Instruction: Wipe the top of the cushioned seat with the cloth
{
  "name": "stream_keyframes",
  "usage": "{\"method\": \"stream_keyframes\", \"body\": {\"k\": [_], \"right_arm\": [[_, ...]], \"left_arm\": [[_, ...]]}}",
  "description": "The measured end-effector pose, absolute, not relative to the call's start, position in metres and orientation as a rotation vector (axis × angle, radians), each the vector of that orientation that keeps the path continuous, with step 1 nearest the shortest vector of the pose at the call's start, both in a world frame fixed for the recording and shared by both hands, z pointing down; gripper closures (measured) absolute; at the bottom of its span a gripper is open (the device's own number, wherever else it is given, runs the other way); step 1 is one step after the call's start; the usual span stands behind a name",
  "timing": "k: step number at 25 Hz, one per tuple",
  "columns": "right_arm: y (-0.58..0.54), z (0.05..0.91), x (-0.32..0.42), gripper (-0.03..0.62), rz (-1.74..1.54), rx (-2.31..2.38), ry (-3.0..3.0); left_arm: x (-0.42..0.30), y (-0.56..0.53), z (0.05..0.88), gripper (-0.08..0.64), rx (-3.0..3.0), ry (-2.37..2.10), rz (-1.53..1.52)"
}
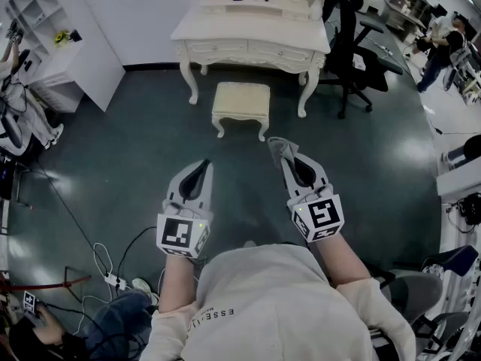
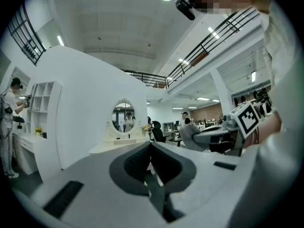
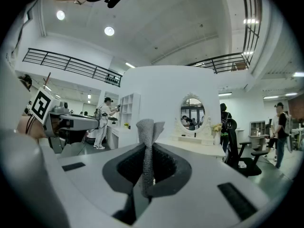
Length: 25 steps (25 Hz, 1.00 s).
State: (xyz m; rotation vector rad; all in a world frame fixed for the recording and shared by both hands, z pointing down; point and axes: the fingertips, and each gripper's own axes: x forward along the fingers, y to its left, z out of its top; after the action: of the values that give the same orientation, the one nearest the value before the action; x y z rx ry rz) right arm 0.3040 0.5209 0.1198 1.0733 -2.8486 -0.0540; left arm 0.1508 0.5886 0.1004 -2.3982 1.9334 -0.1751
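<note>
Jaws of the right gripper [image 1: 290, 159] are clenched on a grey knitted cloth [image 3: 145, 141]; those of the left gripper [image 1: 201, 171] are pressed together, empty. The cream cushioned seat [image 1: 240, 98] stands well ahead of both, long axis crosswise. The right gripper seems marginally nearer to it.

A small cream cushioned seat [image 1: 240, 101] with curved carved legs is standing upright on the dark floor [image 1: 135, 149], its padded top facing up. A grey textured cloth [image 3: 146, 141] is sitting pinched between the right gripper's [image 1: 289, 160] jaws, bunching past their tips, well apart from the seat.
</note>
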Motion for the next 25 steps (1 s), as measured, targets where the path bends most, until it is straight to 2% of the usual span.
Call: {"method": "stream_keyframes", "body": {"k": [25], "right_arm": [[0.516, 0.145, 0.281, 0.561, 0.076, 1.087, -2.810]], "left_arm": [[0.123, 0.593, 0.125, 0.558, -2.426, 2.010, -0.159]]}}
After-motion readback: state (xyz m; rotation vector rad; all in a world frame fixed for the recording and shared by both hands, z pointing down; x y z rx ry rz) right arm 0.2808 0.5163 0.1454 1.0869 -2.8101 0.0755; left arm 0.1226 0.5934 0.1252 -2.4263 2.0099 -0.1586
